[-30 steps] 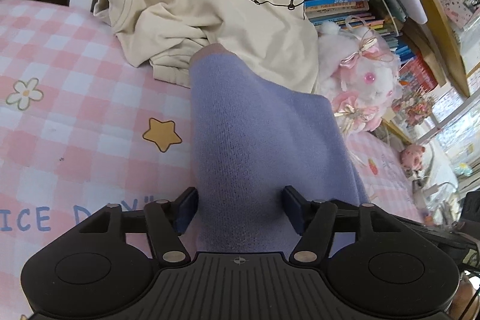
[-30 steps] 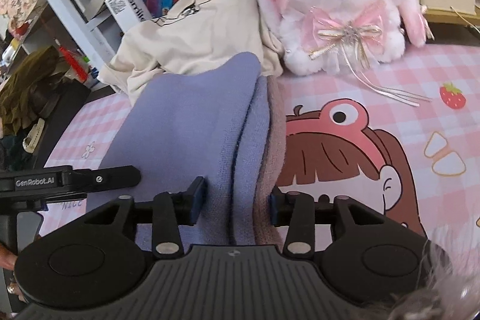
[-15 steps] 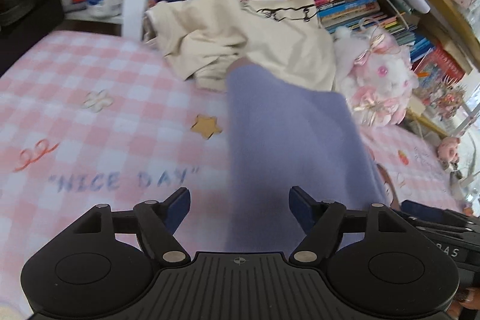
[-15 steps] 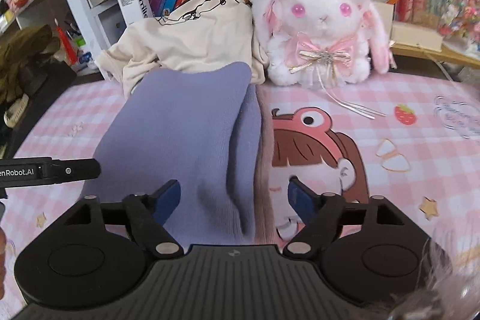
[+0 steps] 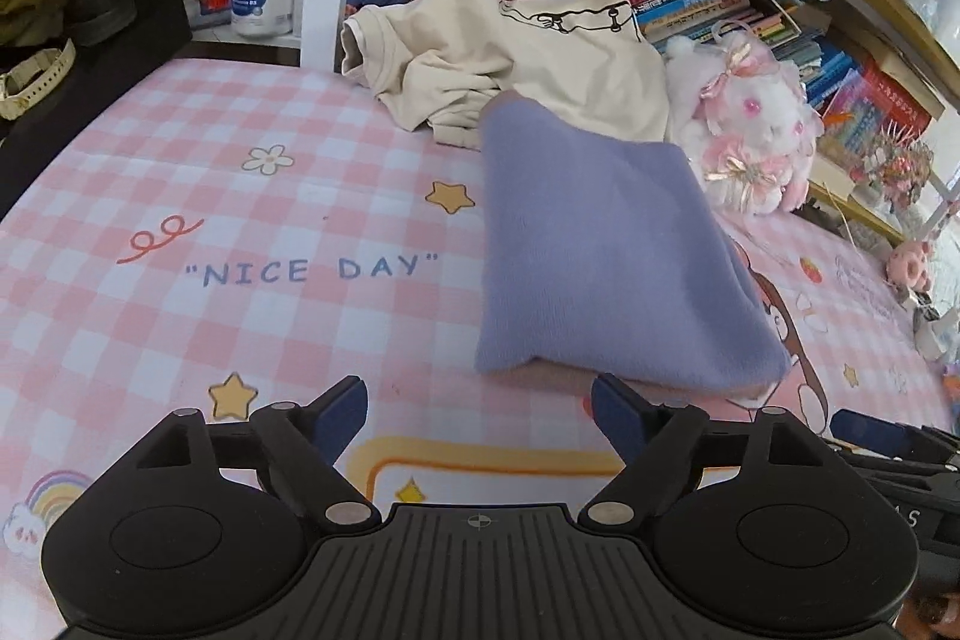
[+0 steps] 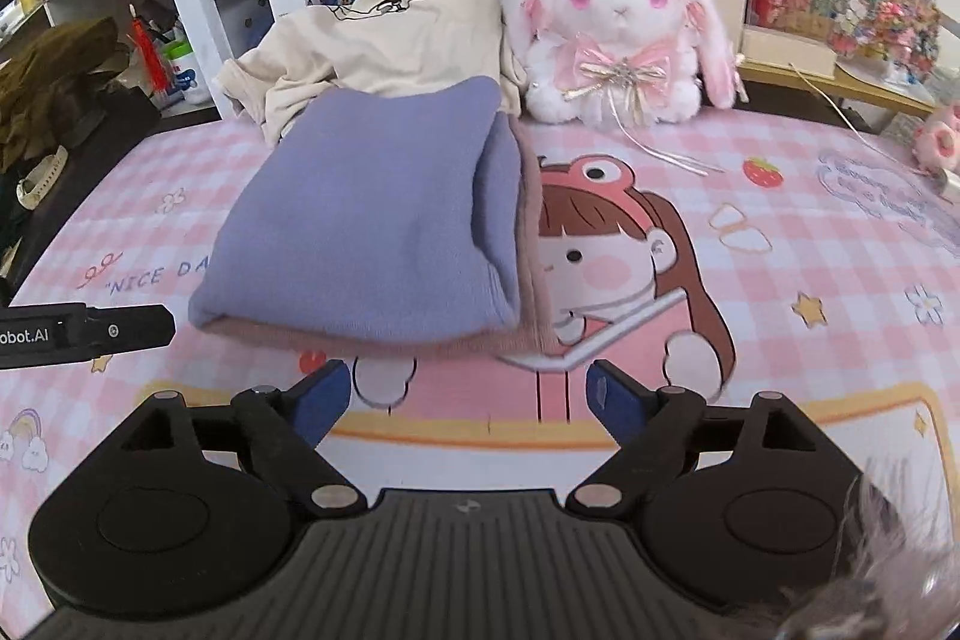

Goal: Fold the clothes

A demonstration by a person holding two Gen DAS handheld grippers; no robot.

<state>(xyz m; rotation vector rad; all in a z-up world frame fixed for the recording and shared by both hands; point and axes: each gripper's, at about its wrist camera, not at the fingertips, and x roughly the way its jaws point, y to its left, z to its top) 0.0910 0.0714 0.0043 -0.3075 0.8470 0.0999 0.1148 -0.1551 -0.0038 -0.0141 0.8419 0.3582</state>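
Folded lavender knit garment [image 6: 360,214] flat on pink mat, crumpled cream shirt [image 6: 390,40] touching behind

The left gripper [image 5: 479,403] has just been opening its jaws, with nothing between them. The folded purple garment [image 5: 606,250] lies ahead on the pink checked bench [image 5: 180,196], touching the beige shirt [image 5: 510,64].
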